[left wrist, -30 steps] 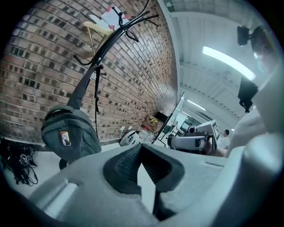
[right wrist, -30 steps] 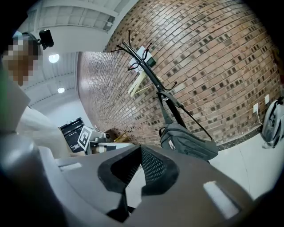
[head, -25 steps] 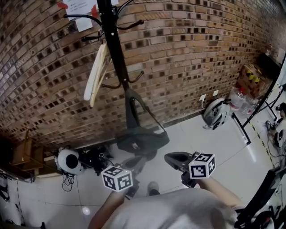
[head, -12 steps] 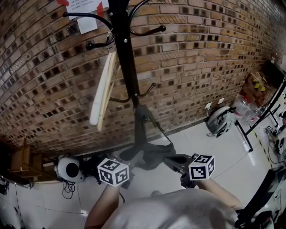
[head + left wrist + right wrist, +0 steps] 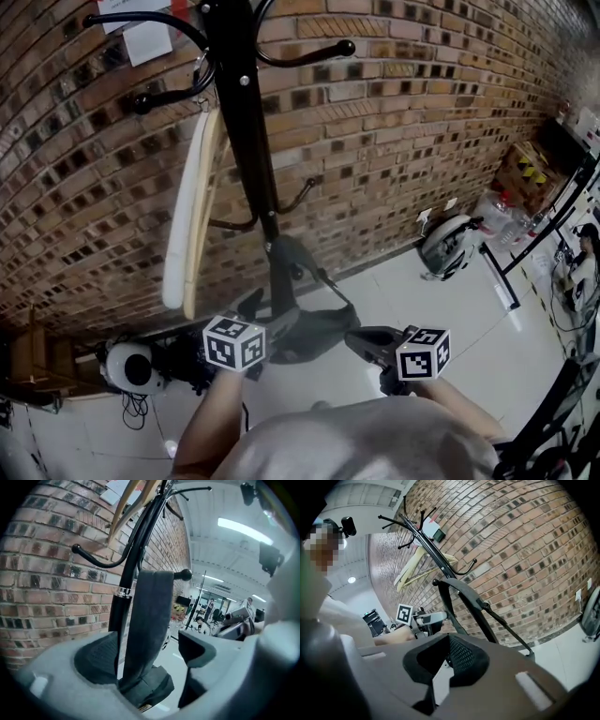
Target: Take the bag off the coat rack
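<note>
The coat rack point(image 5: 246, 141) is standing as a slim, glossy black metal pole with curved, ball-tipped hooks against a rough red-brown brick wall point(image 5: 403, 131). A pale, smooth wooden hanger point(image 5: 187, 225) is dangling from a hook at nine o'clock of the pole. The bag point(image 5: 317, 330), a limp body of dark grey matte fabric, is hanging low at five o'clock of the pole above the shiny white floor point(image 5: 450, 309). Its broad, flat woven strap point(image 5: 150, 620) is looping up over one of the lower hooks.

The left gripper point(image 5: 147, 644) is pointing at the pole, and its jaws have just been opening. They are now gaping wide, with the strap running upright between them. The dimpled dark pad at nine o'clock is sitting just beside the strap, while the smooth pad at three o'clock is standing clear of it. Neither pad is pressing on the fabric.

The right gripper point(image 5: 449, 639) is hovering at three o'clock of the bag, apart from it. Its mesh-textured pads are meeting at the tips, with nothing caught between them.
</note>
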Motion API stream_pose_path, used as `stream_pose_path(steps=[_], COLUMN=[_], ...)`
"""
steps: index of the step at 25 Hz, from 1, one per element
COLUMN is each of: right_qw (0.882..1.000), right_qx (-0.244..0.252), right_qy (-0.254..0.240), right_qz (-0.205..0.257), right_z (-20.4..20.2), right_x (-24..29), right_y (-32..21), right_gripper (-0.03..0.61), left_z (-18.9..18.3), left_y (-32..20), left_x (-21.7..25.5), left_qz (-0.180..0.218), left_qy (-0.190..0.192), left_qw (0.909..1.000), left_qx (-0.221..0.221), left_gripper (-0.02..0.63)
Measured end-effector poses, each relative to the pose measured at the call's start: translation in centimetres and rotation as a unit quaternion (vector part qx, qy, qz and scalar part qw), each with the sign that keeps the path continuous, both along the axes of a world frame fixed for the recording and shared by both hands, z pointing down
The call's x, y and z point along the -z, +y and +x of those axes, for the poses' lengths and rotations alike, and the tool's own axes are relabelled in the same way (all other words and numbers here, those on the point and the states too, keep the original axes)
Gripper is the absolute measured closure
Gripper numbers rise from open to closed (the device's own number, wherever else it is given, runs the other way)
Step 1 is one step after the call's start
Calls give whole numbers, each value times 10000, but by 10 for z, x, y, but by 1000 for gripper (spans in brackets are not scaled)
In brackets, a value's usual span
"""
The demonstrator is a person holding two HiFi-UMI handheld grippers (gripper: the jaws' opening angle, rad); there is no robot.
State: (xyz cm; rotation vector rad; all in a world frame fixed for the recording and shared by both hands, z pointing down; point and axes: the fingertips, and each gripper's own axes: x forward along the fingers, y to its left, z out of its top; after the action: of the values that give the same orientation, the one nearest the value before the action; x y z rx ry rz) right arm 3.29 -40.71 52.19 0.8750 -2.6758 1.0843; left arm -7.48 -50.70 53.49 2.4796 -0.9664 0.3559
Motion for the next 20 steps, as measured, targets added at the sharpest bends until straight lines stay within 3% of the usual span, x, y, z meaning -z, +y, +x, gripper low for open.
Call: stream_pose_path(steps=[5,6,10,12,16,20], right_qw=[9999,9998,9997,9997,9997,9998], right_qx=[81,140,201,183,124,66], right_qy=[79,104,124,114,97,81], right_qz=[-101,-96,-115,-146,-178,-169], right_z=[-5,-7,-9,-8,-4,0], right_x=[-10,-11,-14,-16,-19,-19], right_y=[-9,-9,-14,-15,-14,-14], right_gripper=[580,580,580,580,580,580], left_z=[11,12,8,8,9,7], left_y=[-10,-10,-14,-15,-15,-16], left_x=[-28,-32,-33,-32,-32,-31], left_qz=[-428,-526,-543,-483,-420,-405], left_qy=[60,115,394,428,396,351], left_qw=[9982,9975,9971,9974,9978,9982], left_qx=[-405,-461,-361,-325,-336,-265], left_gripper=[210,231,442,502,551,560])
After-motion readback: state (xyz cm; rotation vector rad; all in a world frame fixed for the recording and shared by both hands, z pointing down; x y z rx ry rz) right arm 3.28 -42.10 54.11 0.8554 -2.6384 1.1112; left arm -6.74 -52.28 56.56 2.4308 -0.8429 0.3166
